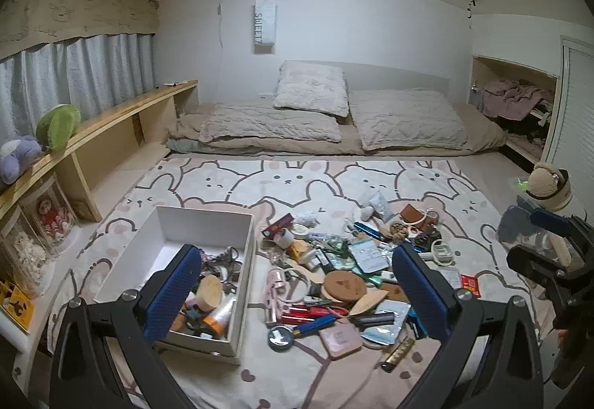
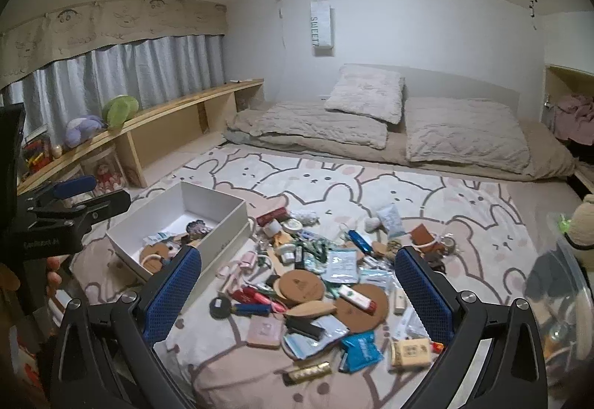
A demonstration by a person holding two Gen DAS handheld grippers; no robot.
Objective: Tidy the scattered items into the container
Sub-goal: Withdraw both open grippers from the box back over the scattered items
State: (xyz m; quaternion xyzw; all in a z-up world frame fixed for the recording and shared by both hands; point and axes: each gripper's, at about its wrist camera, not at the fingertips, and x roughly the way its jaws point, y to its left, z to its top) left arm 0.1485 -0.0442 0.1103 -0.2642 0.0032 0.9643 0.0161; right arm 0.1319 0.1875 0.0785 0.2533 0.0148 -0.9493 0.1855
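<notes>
Both grippers I hold spread, empty: left gripper (image 1: 297,288), right gripper (image 2: 298,292) | bunny rug (image 1: 427,178) | white box (image 1: 208,223) left of pile, contents partly hidden by my finger | scattered items (image 2: 308,282) heaped, overlapping; small labels unreadable

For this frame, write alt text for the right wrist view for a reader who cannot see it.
The open right gripper, holding nothing, hovers over a pile of small scattered items on a bunny-print blanket. A white box, partly filled, sits left of the pile, and the left gripper shows at the left edge. A low bed with pillows lies behind.
</notes>
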